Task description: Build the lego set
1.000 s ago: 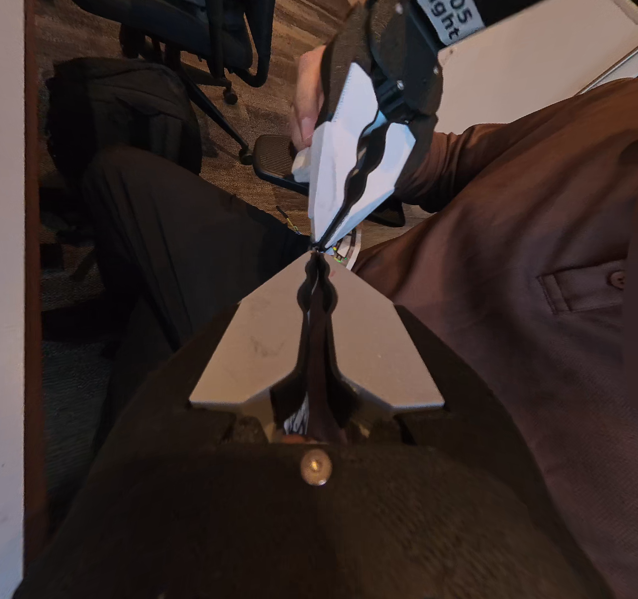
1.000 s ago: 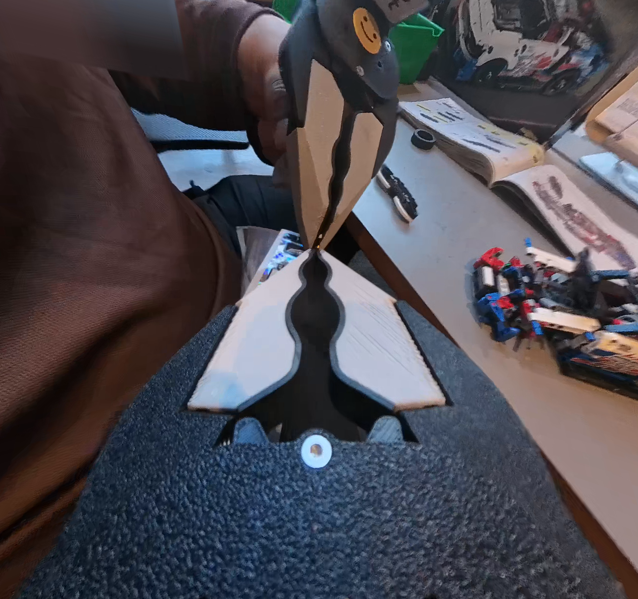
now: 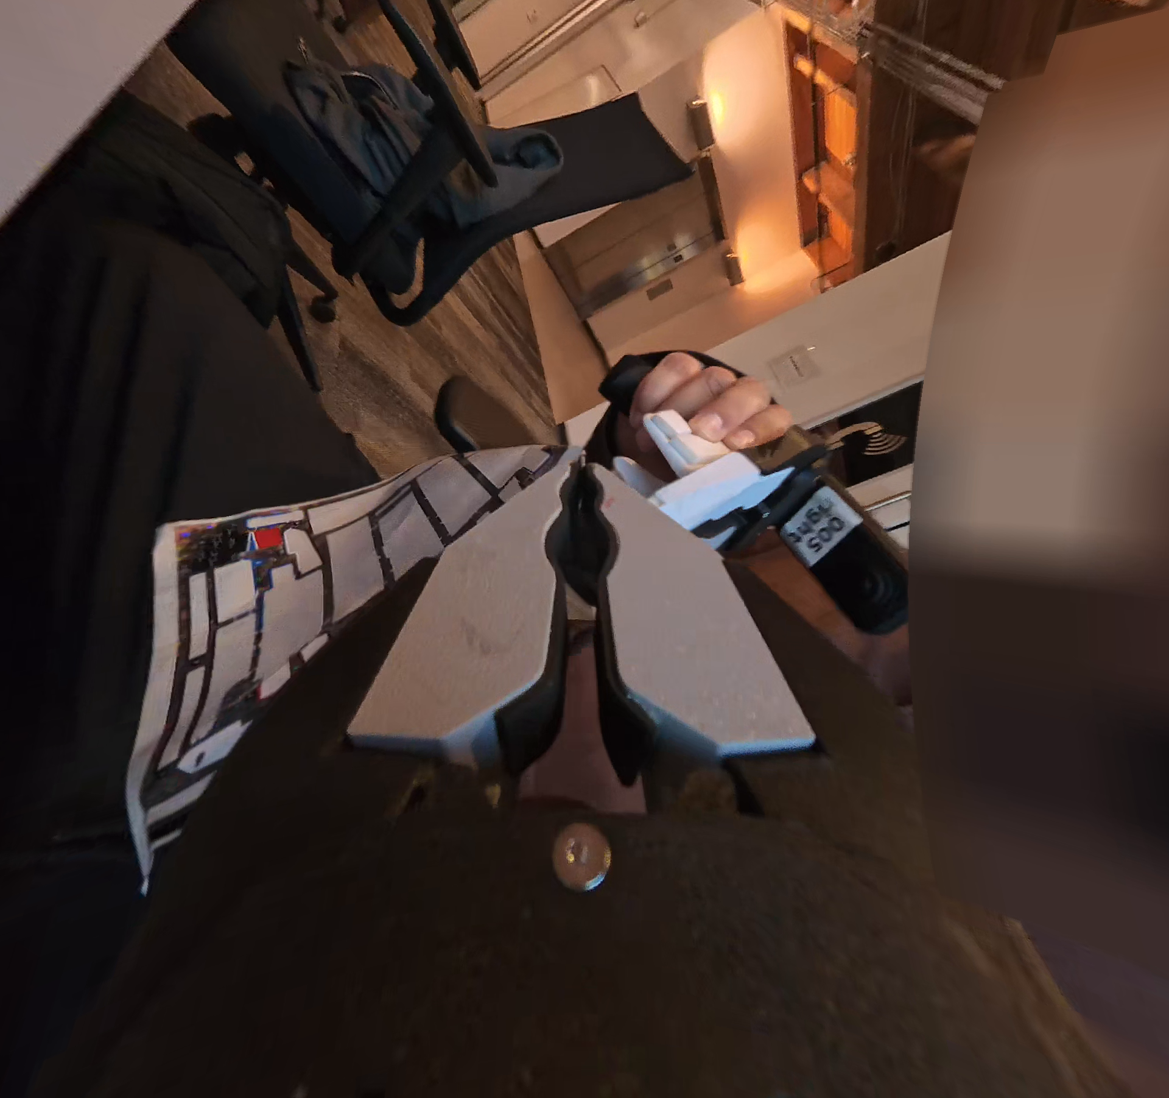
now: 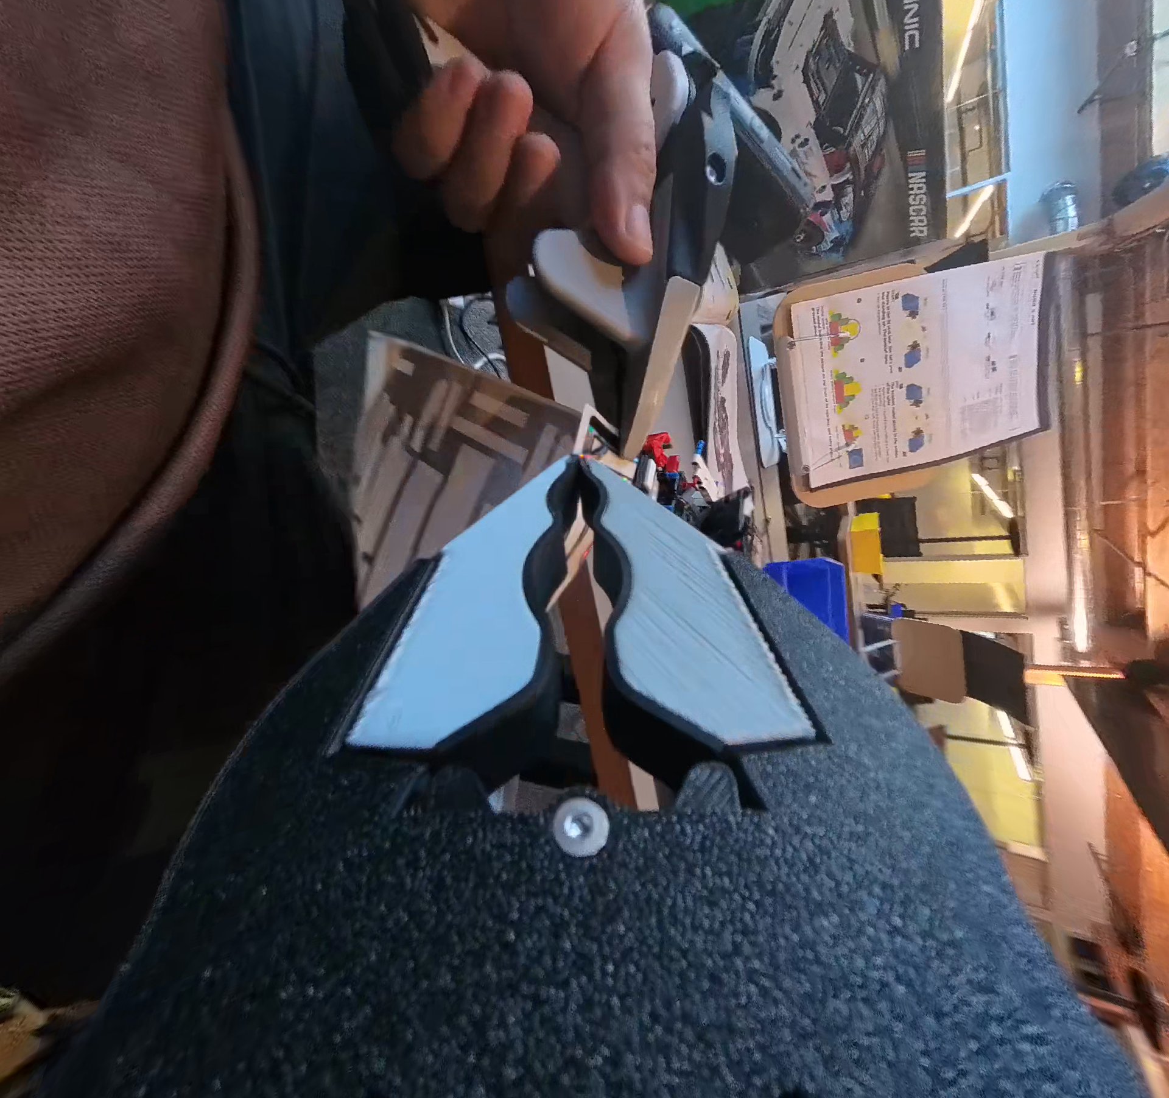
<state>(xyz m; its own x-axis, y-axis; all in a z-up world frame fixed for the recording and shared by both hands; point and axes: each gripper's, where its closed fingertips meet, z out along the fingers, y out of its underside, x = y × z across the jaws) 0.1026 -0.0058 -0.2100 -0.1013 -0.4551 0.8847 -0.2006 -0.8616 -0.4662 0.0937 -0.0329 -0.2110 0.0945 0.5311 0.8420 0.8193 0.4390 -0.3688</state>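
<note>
A sticker sheet (image 3: 265,593) with grey, black, red and blue shapes hangs over the person's lap. My left gripper (image 3: 579,466) is shut on its upper right corner. The sheet also shows in the right wrist view (image 4: 443,428), tilted and blurred. My right gripper (image 4: 579,461) is shut on the same corner, with a thin pale strip between its fingers (image 4: 481,612). The two grippers meet tip to tip: the left gripper (image 4: 632,441) comes in from above in the right wrist view, and the right gripper (image 3: 702,485) shows at the right in the left wrist view.
A partly built lego model (image 4: 670,479) of red, blue and black parts lies on the desk beyond the tips. A lego box (image 4: 841,87), a clipboard with printed sheets (image 4: 911,371) and a blue bin (image 4: 810,587) stand behind. An office chair (image 3: 405,182) stands on the floor. Less than 4 cm separates the two grippers' tips.
Both grippers have rolled to the side while staying shut and tip to tip. The sticker sheet now spreads out wide to the left in the left wrist view.
</note>
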